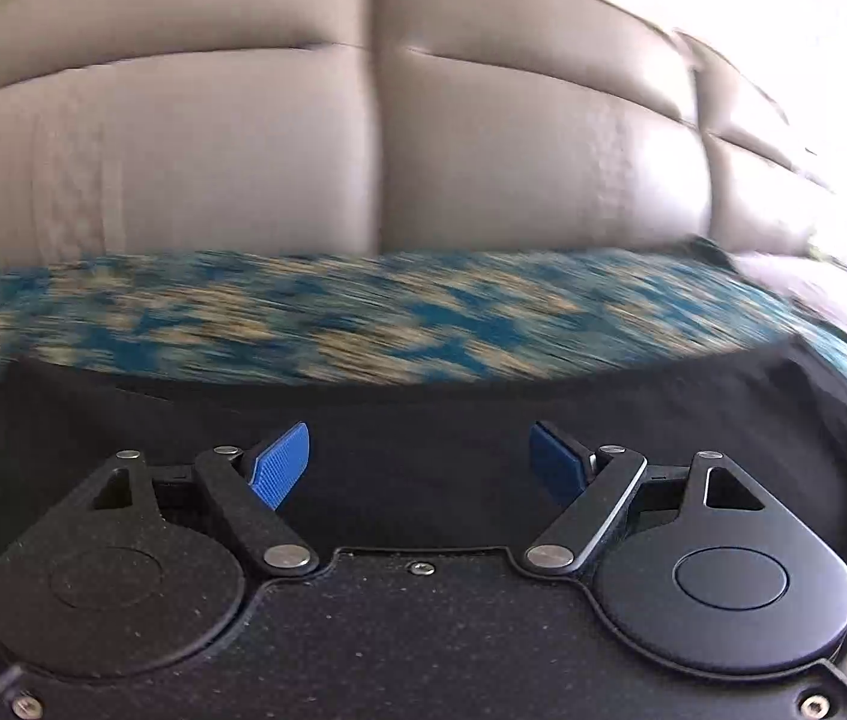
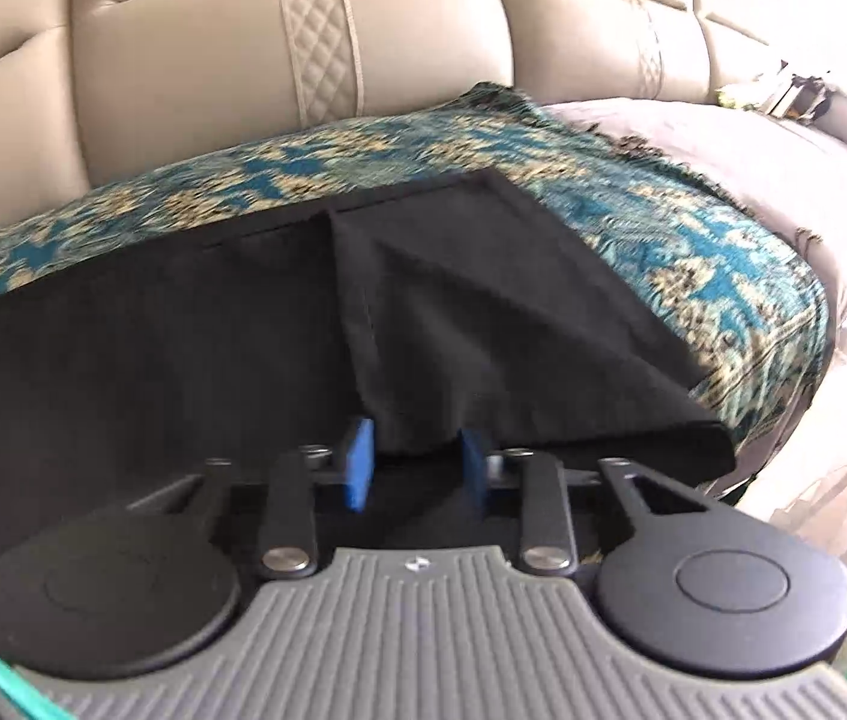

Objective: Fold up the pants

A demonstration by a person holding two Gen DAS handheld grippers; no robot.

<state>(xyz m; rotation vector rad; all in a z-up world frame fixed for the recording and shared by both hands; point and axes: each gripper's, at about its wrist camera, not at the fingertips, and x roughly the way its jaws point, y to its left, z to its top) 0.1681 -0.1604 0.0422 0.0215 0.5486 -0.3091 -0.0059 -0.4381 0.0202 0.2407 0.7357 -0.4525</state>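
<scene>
The black pants (image 2: pixel 195 336) lay spread on a blue and gold blanket (image 2: pixel 693 240) over a tan sofa (image 2: pixel 183 60). One part was already folded over near the right side.

The right gripper (image 2: pixel 417 465) had its jaws partly closed around a bunched fold of the pants, and the cloth sat between the blue pads (image 2: pixel 360 462). Whether they pinched it tight could not be told. If the hold was weak, the fold might slip out when lifted. If it grabbed too many layers, the fold might come out lumpy.

The left gripper (image 1: pixel 420 465) stood wide open over the pants (image 1: pixel 423 420), holding nothing. Its picture was blurry, so a grab there might miss the edge.

There was one pair of pants, one blanket, one sofa and two grippers.
</scene>
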